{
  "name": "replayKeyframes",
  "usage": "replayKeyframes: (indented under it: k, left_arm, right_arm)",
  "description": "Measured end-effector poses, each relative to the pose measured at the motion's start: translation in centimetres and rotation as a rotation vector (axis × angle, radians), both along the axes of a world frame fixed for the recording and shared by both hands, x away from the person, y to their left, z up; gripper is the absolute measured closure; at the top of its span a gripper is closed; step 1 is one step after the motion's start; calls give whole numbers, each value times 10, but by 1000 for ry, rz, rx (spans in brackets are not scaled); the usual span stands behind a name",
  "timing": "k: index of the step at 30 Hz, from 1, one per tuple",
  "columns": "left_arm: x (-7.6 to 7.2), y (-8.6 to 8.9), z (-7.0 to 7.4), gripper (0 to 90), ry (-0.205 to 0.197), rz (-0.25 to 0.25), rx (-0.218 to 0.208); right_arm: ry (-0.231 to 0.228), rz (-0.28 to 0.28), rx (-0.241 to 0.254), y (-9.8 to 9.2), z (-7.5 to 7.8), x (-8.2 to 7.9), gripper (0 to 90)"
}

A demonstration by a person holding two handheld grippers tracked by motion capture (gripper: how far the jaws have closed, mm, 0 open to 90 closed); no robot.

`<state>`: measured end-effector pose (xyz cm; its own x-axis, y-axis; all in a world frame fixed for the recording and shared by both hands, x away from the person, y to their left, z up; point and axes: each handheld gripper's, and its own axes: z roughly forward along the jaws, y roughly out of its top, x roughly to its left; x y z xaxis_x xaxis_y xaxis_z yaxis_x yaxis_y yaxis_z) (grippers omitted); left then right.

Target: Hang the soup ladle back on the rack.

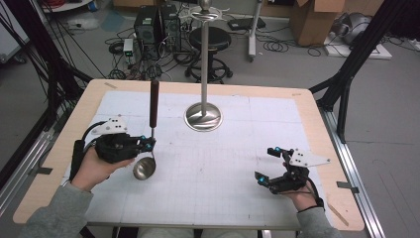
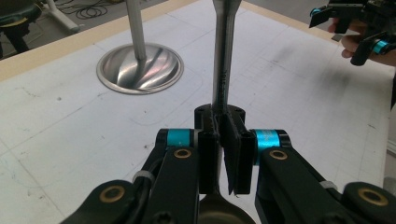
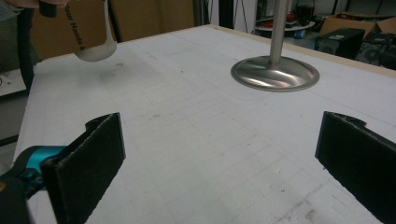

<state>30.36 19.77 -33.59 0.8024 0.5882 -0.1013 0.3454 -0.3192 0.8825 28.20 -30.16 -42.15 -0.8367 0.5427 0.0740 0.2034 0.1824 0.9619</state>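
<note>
A wood-edged table (image 1: 59, 148) carries a white gridded mat (image 1: 218, 163), and toward its far middle stands a metal stand (image 1: 203, 116), 1 upright pole on a round dished base. Left of that stand, a ladle (image 1: 148, 144) with a dark handle is held nearly upright, its steel bowl low over the mat, the left gripper (image 1: 148, 144) clamped tight on its thin shaft just above the bowl. The right gripper (image 1: 266, 166) hovers over the mat's near right, its 2 jaws spread wide with nothing between them.
</note>
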Motion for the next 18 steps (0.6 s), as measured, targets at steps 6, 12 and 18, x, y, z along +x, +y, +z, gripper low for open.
replayKeyframes:
  k: [6, 12, 18]
  left_arm:
    - [8, -2, 4, 842, 1, 14, -11]
    - [17, -5, 6, 842, -1, 32, -10]
    - [24, -8, 11, 842, -1, 44, -11]
  right_arm:
    - [1, 0, 1, 0, 0, 0, 4]
    - [-1, 0, -1, 0, 0, 0, 4]
    - [1, 1, 1, 0, 0, 0, 4]
